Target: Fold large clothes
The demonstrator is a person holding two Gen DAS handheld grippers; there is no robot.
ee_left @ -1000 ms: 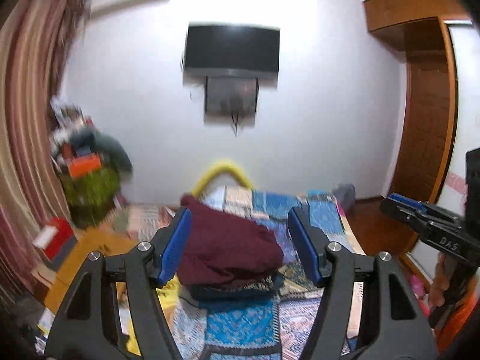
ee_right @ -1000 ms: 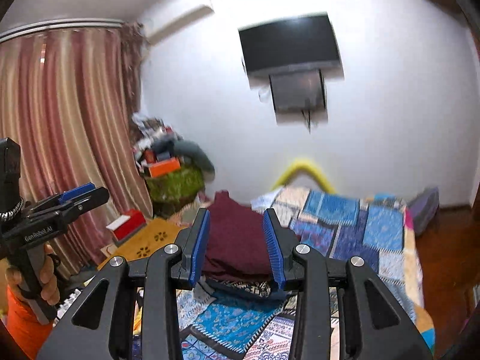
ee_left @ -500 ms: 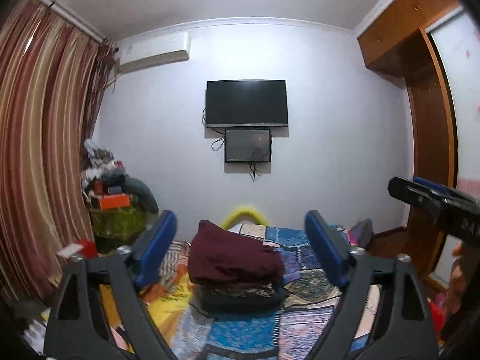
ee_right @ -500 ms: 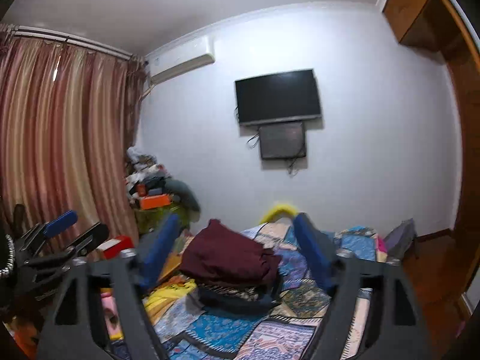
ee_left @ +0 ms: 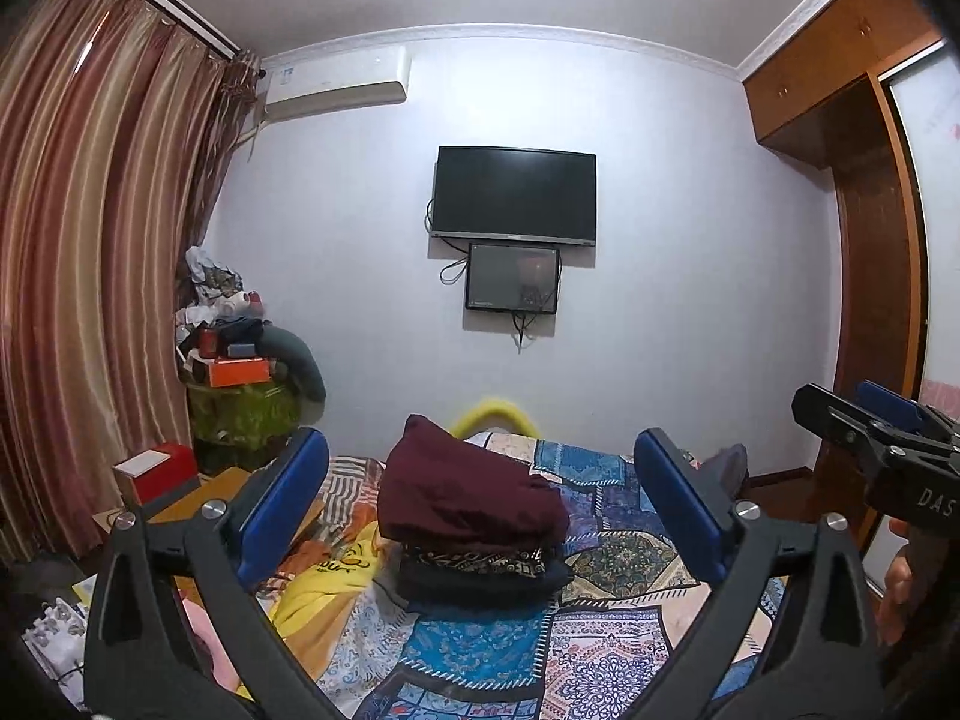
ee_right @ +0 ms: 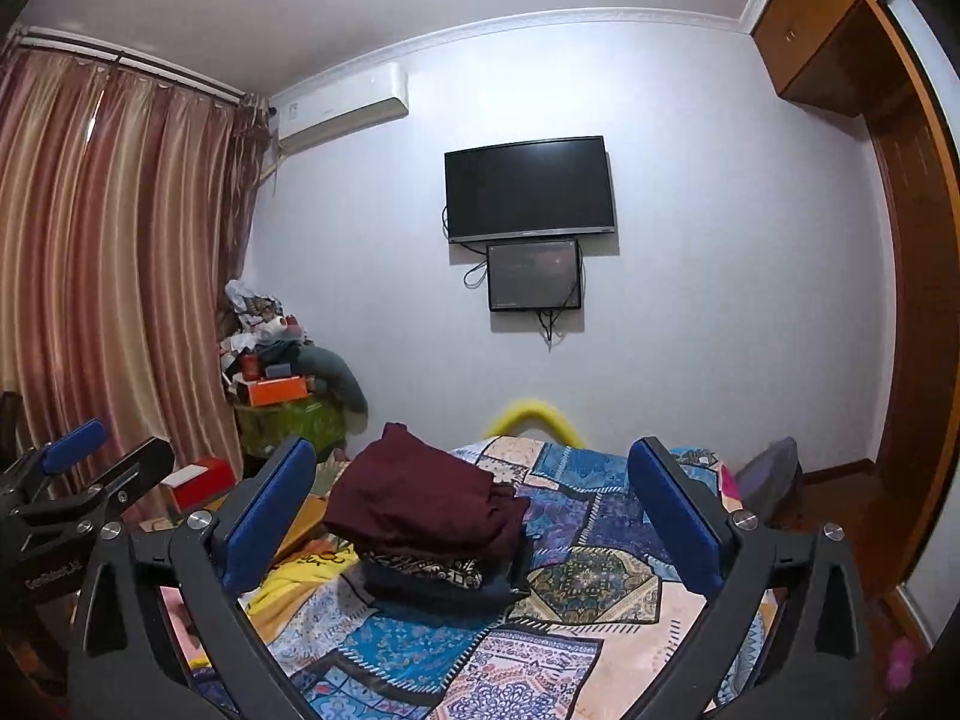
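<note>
A folded maroon garment point(ee_left: 468, 495) tops a small stack of folded clothes point(ee_left: 480, 570) on the patchwork bedspread point(ee_left: 612, 558); the same garment shows in the right wrist view point(ee_right: 420, 498). My left gripper point(ee_left: 480, 504) is open wide and empty, held back from the stack. My right gripper point(ee_right: 471, 510) is open wide and empty too. The right gripper shows at the right edge of the left wrist view point(ee_left: 870, 438), and the left gripper at the left edge of the right wrist view point(ee_right: 78, 474). A yellow cloth point(ee_left: 324, 582) lies left of the stack.
A wall TV point(ee_left: 515, 193) hangs ahead with a smaller screen point(ee_left: 513, 277) below. A cluttered pile point(ee_left: 240, 372) stands by the striped curtains point(ee_left: 90, 276) on the left. A wooden wardrobe point(ee_left: 870, 240) is on the right. A red box point(ee_left: 159, 471) sits by the bed.
Both grippers have opened wide and tilted up and back from the stack, so the wall, TV and ceiling fill more of each view. The folded clothes have not moved.
</note>
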